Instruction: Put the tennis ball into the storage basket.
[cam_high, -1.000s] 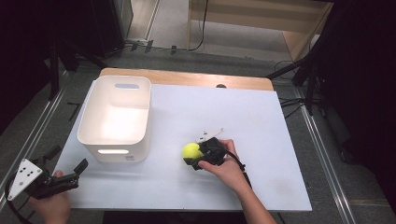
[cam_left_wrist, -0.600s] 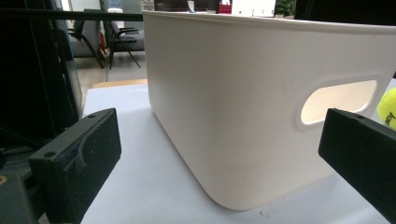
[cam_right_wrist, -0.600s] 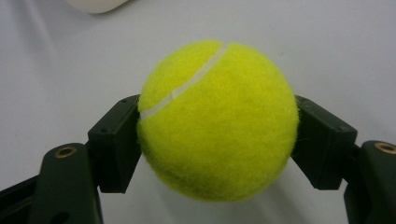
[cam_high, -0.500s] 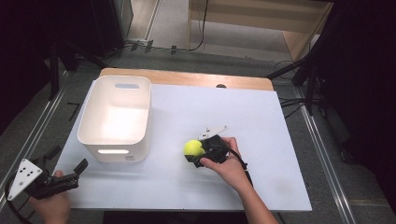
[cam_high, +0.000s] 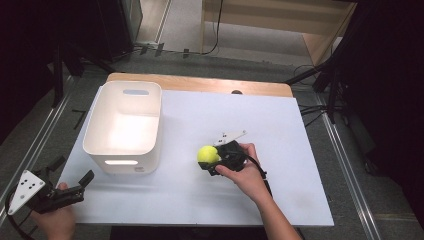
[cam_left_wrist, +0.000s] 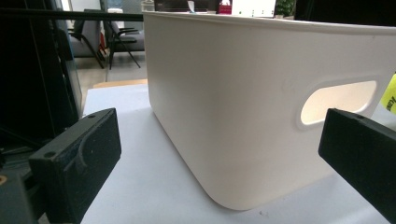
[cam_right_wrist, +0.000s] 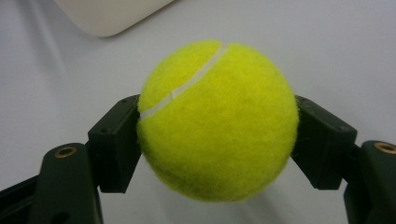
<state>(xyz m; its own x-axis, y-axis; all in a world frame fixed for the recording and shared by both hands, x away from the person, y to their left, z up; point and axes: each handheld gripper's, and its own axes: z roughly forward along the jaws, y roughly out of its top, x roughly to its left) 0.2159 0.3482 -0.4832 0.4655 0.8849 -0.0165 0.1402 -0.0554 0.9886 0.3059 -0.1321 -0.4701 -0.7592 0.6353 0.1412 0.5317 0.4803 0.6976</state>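
Tennis ball (cam_right_wrist: 218, 121), fuzzy and bright yellow, sits pinched between the jaws of my right gripper (cam_high: 212, 161) near the middle of the white table (cam_high: 280, 125), a little toward the near edge. I judge it light and springy, its felt nap giving the pads (cam_right_wrist: 116, 140) plenty of friction; the hold already falls across its widest part, one pad on each side, which is where I want it, since a grip off that line would likely squeeze the round ball out. A hard clamp looks needless, as the shell would only dent and push back. My left gripper (cam_high: 65, 192) hangs by the near left corner, jaws spread wide with nothing between them, looking at the white bin (cam_left_wrist: 261, 102) and its oval handle slot (cam_left_wrist: 337, 100). That bin (cam_high: 125, 125) stands just left of the ball, toward the left edge, open at the top and seemingly bare inside. Its tall wall is the one thing in the way: I reckon the ball must clear the rim before going in. A strip of bare wood (cam_high: 200, 84) runs along the far edge.
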